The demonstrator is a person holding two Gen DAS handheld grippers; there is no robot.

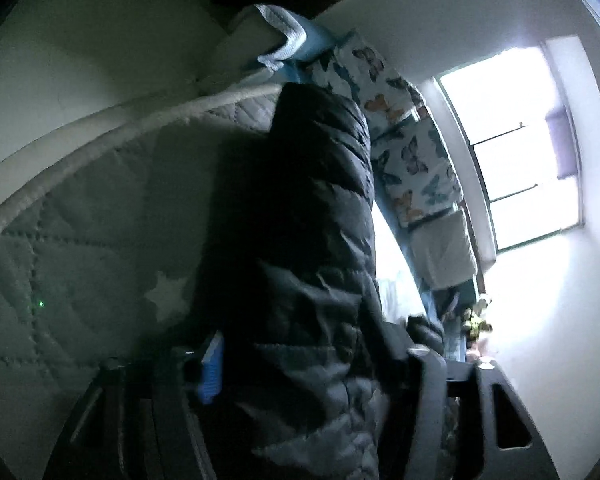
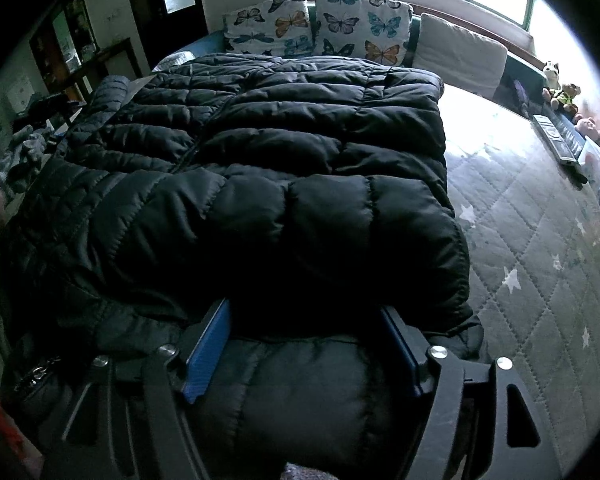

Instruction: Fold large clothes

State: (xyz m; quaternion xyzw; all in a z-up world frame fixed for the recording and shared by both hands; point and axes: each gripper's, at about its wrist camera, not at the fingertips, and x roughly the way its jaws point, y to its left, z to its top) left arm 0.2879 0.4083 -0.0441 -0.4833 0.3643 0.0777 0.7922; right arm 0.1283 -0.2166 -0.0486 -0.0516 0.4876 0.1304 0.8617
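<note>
Lying unlabelled on the quilted mattress [image 2: 540, 248], black puffer jacket [image 2: 260, 152].

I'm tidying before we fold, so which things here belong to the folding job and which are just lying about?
Belongs to the job:
black puffer jacket
left gripper
right gripper

Just lying about:
butterfly cushions
plain cushion
soft toys
remote control
quilted mattress

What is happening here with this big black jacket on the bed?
A person with a two-finger tool in each hand is folding a black puffer jacket on a quilted mattress with star print. The right tool stands around a thick fold at the near edge. The left tool has jacket fabric between its pads; whether they press is unclear. Butterfly pillows lean under the window.
</note>
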